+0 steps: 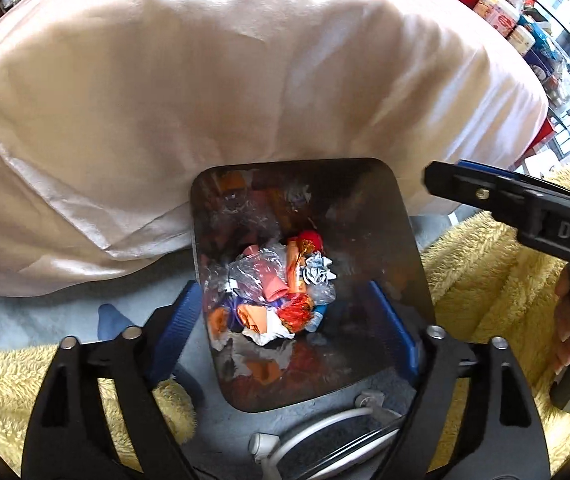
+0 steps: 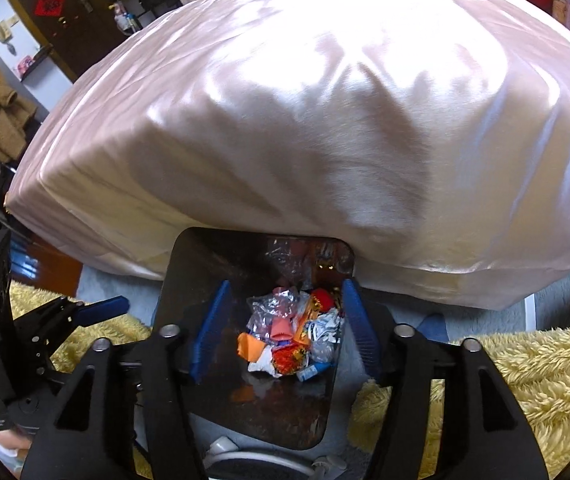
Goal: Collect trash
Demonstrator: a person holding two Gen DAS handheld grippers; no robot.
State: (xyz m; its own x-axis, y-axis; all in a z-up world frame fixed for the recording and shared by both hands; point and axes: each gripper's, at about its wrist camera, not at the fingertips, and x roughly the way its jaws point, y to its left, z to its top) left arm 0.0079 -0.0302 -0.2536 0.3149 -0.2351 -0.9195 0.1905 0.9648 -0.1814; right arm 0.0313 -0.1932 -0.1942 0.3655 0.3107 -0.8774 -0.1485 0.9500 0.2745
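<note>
Both tools empty above the bin: the drop-off step of collecting trash looks done.

The left tool [image 1: 285, 320] hangs over the dark bin [image 1: 413, 240] with its blue pads spread wide and nothing between them; the right tool [image 2: 285, 332] hangs over the same bin, its pads standing moderately apart and likewise empty. The trash [image 1: 273, 292], crumpled clear plastic, orange and red wrappers and white paper, lies in a heap at the bottom of the bin, which stands on the floor against the edge of the bed [image 1: 205, 100], between two patches of yellow fluffy rug [image 1: 485, 272]. No loose litter shows on the floor, so the next move probably calls for lifting both tools clear and searching elsewhere.
</note>
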